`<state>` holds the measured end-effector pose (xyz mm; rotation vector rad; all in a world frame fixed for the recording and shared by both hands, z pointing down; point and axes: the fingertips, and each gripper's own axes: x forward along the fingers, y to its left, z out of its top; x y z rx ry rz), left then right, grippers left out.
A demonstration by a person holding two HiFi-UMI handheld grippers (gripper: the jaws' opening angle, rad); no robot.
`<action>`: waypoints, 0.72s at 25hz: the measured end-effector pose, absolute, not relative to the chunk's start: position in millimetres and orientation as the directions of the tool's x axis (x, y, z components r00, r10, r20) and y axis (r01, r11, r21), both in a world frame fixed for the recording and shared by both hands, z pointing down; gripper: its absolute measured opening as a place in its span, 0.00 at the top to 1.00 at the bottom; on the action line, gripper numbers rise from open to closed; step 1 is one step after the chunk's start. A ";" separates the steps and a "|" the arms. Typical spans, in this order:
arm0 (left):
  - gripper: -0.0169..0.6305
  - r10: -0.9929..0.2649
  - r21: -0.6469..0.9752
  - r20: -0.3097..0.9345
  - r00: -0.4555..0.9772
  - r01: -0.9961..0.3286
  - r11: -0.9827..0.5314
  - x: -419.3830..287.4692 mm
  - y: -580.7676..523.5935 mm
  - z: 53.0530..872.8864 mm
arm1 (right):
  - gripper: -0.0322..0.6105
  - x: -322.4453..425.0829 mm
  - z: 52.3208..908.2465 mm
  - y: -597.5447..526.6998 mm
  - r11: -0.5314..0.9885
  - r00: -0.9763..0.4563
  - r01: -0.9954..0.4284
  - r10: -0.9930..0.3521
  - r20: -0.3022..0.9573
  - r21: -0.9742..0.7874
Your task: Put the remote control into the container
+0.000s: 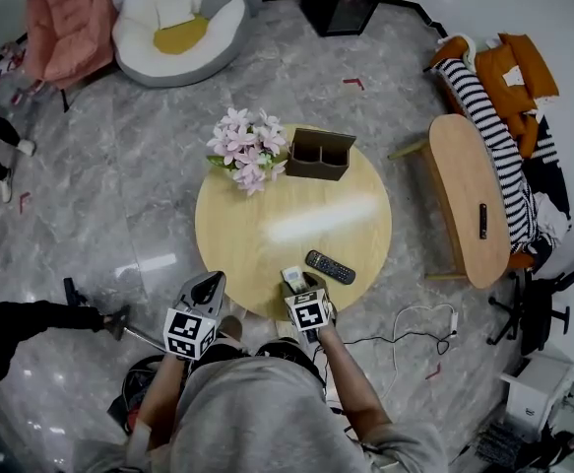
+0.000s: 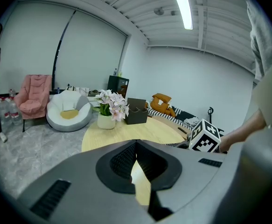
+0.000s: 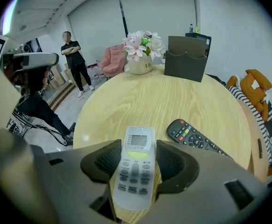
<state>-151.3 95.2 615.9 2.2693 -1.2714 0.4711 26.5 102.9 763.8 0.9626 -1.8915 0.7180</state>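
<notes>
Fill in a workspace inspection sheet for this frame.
Surface: round wooden table, bare in the middle.
Job's things: white remote near the front edge; black remote beside it; dark container at the far edge.
Clutter: flower pot beside the container.
Grippers: right gripper open, astride the white remote; left gripper shut, empty.
Cables: white cable on the floor right of the table.
Surroundings: side table, beanbag chair, pink armchair.

Staged living room inside a lab or studio: round wooden table (image 1: 287,220), flowers (image 1: 247,148), pink armchair (image 1: 68,23), white lounge chair (image 1: 168,8), yet red tape marks (image 1: 353,83) on the grey floor (image 1: 119,166), strip light (image 2: 186,6).
</notes>
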 end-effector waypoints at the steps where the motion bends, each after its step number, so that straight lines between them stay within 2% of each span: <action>1: 0.96 -0.690 0.249 0.520 0.504 -0.862 -0.442 -152.5 95.6 616.5 | 0.61 25.6 765.0 101.6 0.532 -0.321 -0.841 -0.341 0.883 -0.100; 18: 0.96 -0.702 0.246 0.509 0.498 -0.866 -0.436 -165.7 83.5 612.6 | 0.61 21.2 769.8 94.9 0.542 -0.286 -0.837 -0.311 0.906 -0.078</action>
